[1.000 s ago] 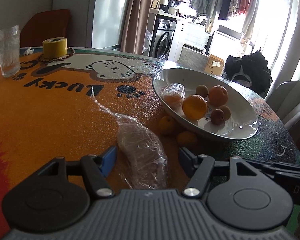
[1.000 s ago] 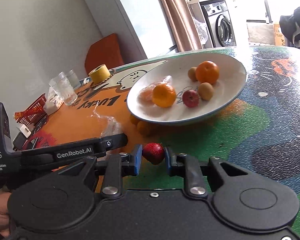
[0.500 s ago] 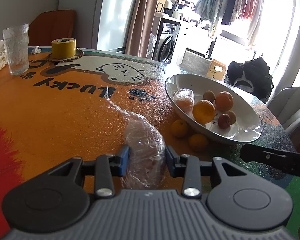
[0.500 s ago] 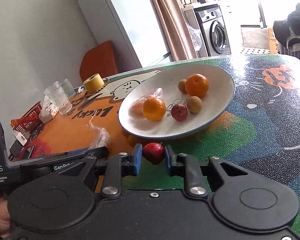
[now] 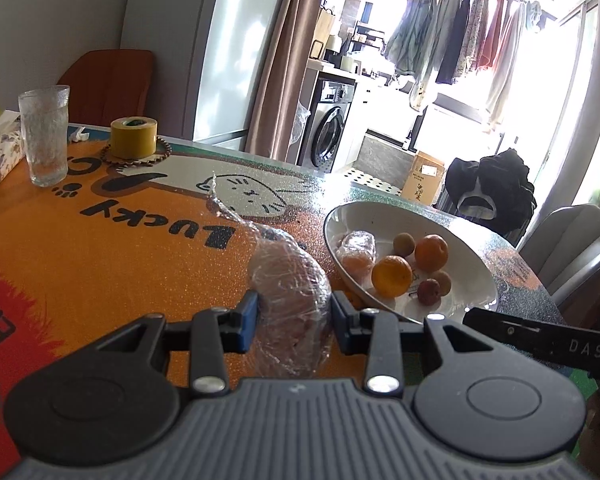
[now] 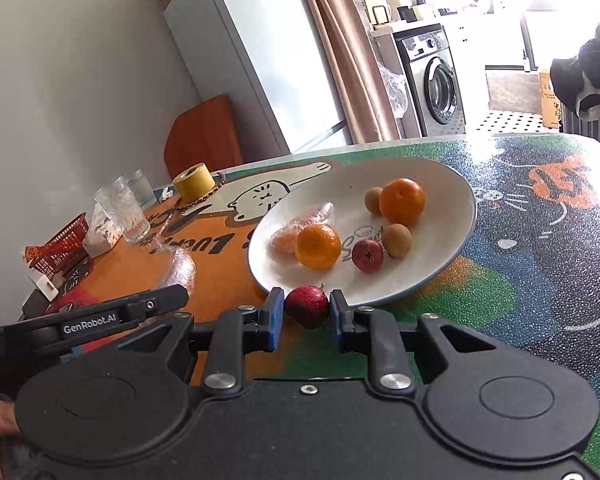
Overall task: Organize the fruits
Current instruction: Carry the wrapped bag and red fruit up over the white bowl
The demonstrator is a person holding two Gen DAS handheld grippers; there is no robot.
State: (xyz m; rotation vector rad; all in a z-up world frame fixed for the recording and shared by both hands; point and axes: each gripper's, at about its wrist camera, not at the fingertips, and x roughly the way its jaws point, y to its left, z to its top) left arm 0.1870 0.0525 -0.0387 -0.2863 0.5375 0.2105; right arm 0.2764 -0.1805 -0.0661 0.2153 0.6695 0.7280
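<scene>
wrapped fruit (image 5: 290,280) between left gripper (image 5: 294,316) fingers — pads touching.

A glass (image 5: 44,136) and a yellow tape roll (image 5: 134,137) are standing far ahead-left of the jaws, a washing machine (image 5: 332,136) sitting beyond.

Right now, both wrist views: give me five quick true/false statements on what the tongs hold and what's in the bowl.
1. The right tongs are shut on a small red fruit. True.
2. The left tongs are open over bare table. False: they are shut on a plastic-wrapped fruit.
3. The white bowl holds two bare oranges. True: one orange near the front, another orange farther back.
4. The bowl is empty of red fruit. False: a red fruit in the bowl lies beside the front orange.
5. The yellow tape roll sits inside the bowl. False: it stands on the table, ringed by beads.
</scene>
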